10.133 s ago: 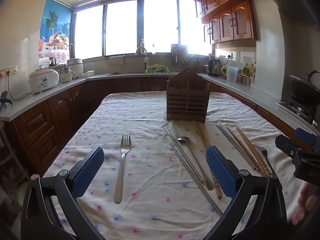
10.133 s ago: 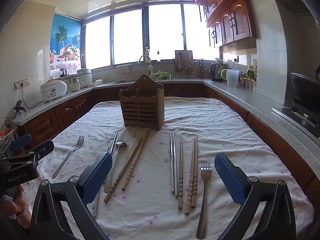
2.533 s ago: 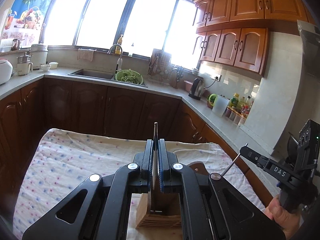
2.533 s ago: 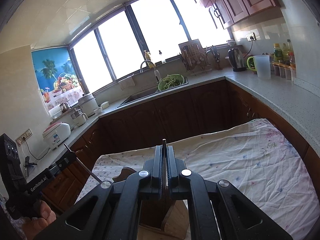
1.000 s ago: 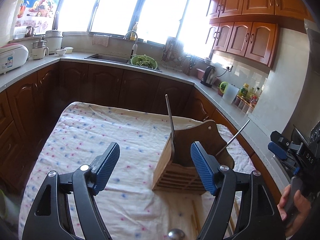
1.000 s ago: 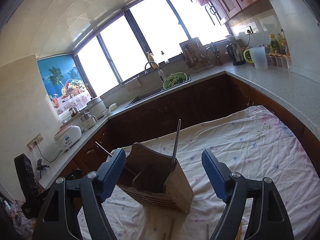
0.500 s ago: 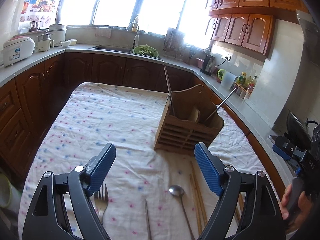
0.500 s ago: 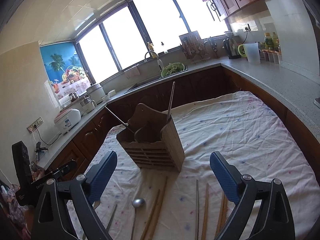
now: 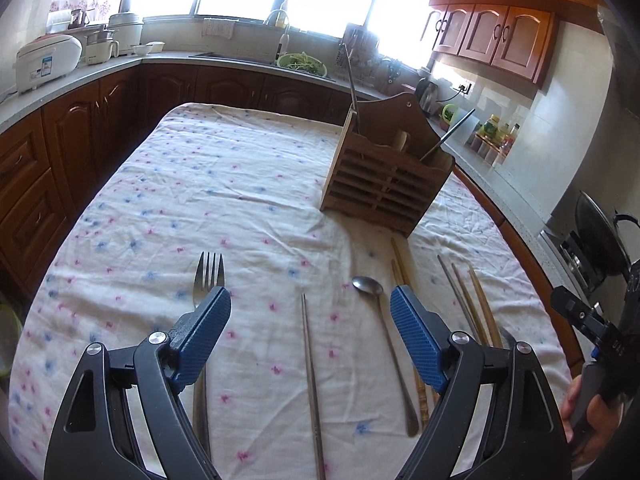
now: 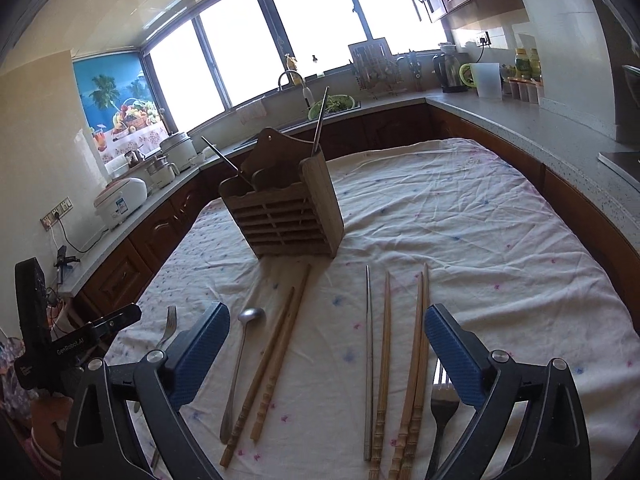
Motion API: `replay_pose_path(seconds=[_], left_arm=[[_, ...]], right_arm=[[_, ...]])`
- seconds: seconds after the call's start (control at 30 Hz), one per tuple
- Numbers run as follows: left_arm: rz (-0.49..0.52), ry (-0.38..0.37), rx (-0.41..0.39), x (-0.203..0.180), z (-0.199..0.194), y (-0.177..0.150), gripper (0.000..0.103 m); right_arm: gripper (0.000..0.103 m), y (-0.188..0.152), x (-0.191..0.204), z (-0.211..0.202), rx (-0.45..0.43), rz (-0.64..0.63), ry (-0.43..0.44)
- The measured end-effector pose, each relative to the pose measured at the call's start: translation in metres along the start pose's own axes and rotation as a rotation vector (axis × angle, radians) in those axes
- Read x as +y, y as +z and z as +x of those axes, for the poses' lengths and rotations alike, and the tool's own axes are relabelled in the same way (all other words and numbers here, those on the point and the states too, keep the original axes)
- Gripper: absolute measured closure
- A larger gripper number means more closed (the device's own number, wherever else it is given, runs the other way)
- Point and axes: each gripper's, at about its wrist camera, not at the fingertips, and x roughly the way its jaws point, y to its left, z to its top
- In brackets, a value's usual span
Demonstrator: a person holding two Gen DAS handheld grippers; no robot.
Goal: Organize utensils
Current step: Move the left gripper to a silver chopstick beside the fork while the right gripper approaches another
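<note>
A slatted wooden holder stands on the flowered tablecloth, with two metal chopsticks leaning inside it. My left gripper hovers open over a lone metal chopstick, between a fork and a spoon. My right gripper has its jaws opening, nothing between them, above wooden chopsticks, a metal chopstick and more wooden chopsticks. A second fork lies under its right finger.
Dark wood cabinets and grey counters ring the table. A rice cooker sits at the left, a wok on the stove at the right. A hand holds the other gripper at the right edge of the left wrist view.
Both grippers, earlier shut on metal chopsticks above the holder, have let go, opened wide, and drawn back and down. The two chopsticks now stand in the holder.
</note>
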Motion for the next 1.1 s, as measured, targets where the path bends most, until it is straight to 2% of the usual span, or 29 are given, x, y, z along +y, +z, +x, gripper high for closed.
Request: replay_pose_path(seconds=[0.27, 0.33, 0.4, 0.57, 0.63, 0.7, 0.8, 1.1], left_arm=[[0.026, 0.019, 0.055, -0.004, 0.009, -0.016, 0.019], [0.034, 0.030, 0.067, -0.005, 0.012, -0.017, 0.019], [0.042, 0.046, 0.082, -0.006, 0.015, -0.017, 0.019], [0.049, 0.049, 0.111, -0.005, 0.024, -0.017, 0.019], [0.056, 0.050, 0.121, -0.006, 0.027, -0.017, 0.022], [0.059, 0.045, 0.137, -0.006, 0.032, -0.016, 0.031], [0.063, 0.036, 0.164, -0.006, 0.040, -0.015, 0.043], [0.101, 0.035, 0.230, -0.009, 0.061, -0.011, 0.057]], right_arm=[[0.007, -0.017, 0.002, 0.011, 0.052, -0.051, -0.041], [0.011, -0.017, 0.001, 0.013, 0.060, -0.047, -0.042], [0.021, -0.016, 0.000, 0.017, 0.068, -0.047, -0.044], [0.033, -0.014, -0.003, 0.025, 0.090, -0.037, -0.046], [0.040, -0.013, -0.004, 0.030, 0.100, -0.033, -0.042], [0.048, -0.012, -0.003, 0.035, 0.113, -0.037, -0.041], [0.056, -0.008, -0.004, 0.043, 0.129, -0.033, -0.031], [0.062, 0.009, -0.009, 0.081, 0.184, -0.048, -0.030]])
